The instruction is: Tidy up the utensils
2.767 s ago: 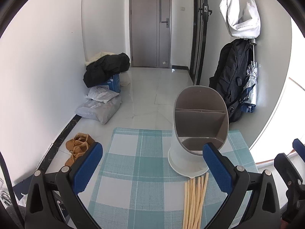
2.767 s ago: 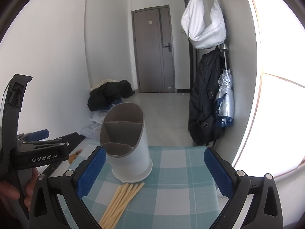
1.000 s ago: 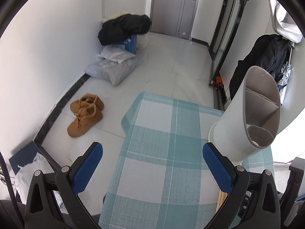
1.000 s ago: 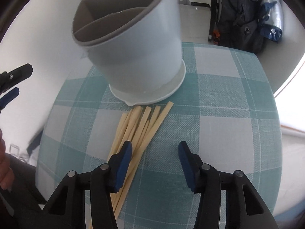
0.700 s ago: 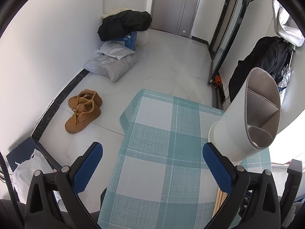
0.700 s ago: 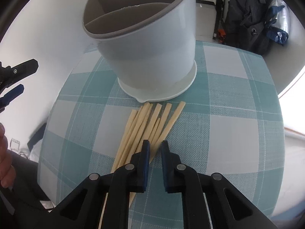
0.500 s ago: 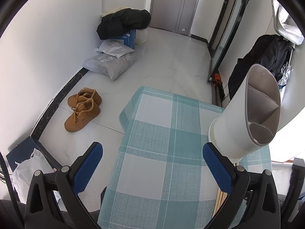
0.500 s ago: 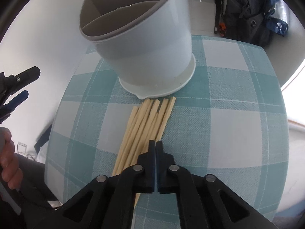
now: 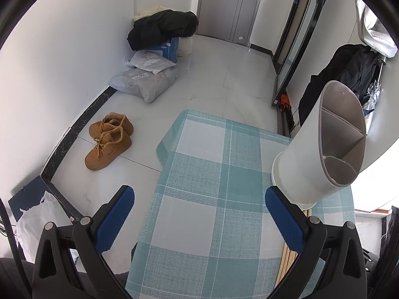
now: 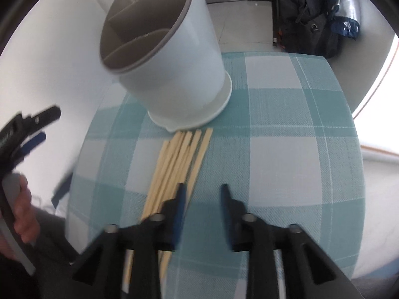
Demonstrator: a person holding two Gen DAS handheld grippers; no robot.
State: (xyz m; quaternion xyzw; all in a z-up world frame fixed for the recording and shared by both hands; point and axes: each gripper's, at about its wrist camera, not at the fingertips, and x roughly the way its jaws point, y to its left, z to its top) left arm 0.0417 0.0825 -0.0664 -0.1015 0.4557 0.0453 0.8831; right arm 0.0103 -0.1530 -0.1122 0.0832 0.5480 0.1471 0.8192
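Observation:
A white utensil holder (image 10: 172,69) with grey divided compartments stands on the teal checked tablecloth (image 10: 286,129). Several wooden chopsticks (image 10: 177,164) lie side by side just in front of its base. My right gripper (image 10: 203,191) hovers low over the near ends of the chopsticks, jaws partly open and empty, its left finger over the rightmost sticks. My left gripper (image 9: 199,214) is wide open and empty above the cloth's left part. In the left wrist view the holder (image 9: 321,154) is at the right and chopstick ends (image 9: 286,264) show behind the right finger.
The small table's edges (image 9: 159,154) drop to a white tiled floor. Brown shoes (image 9: 107,142), parcels and a black coat (image 9: 162,27) lie by the left wall. A black backpack (image 10: 309,12) hangs beyond the table. The left gripper shows at the left edge of the right wrist view (image 10: 27,134).
My right gripper came down over the chopsticks, shut its jaws, and has now reopened partway while shifting left. The chopsticks were nudged closer together. My left gripper has barely moved.

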